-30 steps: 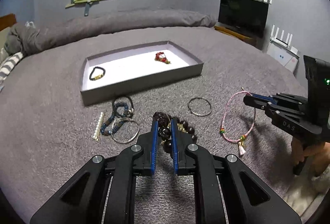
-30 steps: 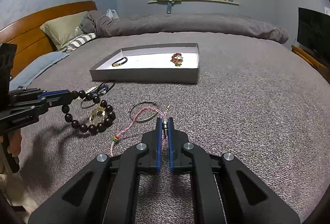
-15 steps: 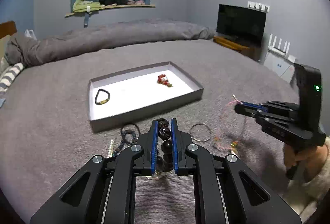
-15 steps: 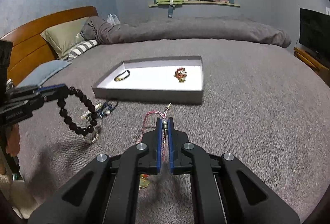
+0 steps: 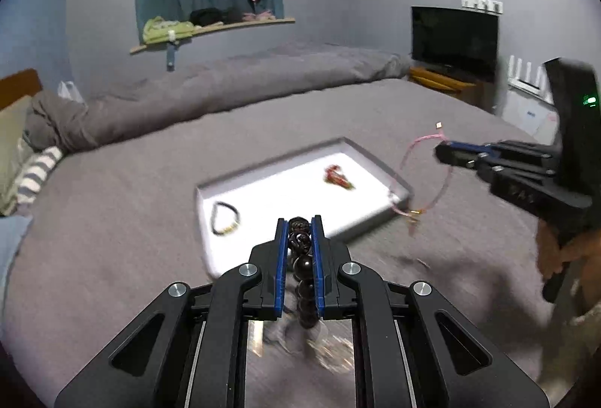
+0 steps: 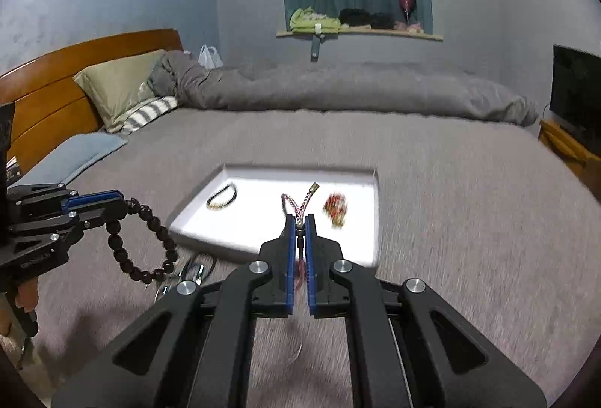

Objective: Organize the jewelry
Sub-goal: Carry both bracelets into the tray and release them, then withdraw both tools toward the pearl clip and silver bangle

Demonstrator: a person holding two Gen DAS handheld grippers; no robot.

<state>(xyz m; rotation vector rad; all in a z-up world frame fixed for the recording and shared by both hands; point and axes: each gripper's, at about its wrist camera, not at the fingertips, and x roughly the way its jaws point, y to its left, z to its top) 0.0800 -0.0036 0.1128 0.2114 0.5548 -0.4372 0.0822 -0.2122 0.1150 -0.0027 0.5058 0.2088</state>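
Both bracelets (image 5: 302, 265) lifted, clamped between the tongs (image 5: 299, 226).

There was one flat grey tray with a white floor (image 6: 370, 220). Two pieces lay in it: one black bead bracelet with a gold bit (image 6: 222, 196) and one red bead bunch (image 6: 335, 208). Two black grippers with blue pads were there. One (image 5: 299, 225) held one dark brown bracelet of big round beads (image 6: 144, 243). The other (image 6: 299, 220) held one thin pink cord bracelet (image 5: 420, 179).

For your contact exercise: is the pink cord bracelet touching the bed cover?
Apart. The left wrist view shows the pink cord bracelet hanging from the right gripper, above the bed cover.
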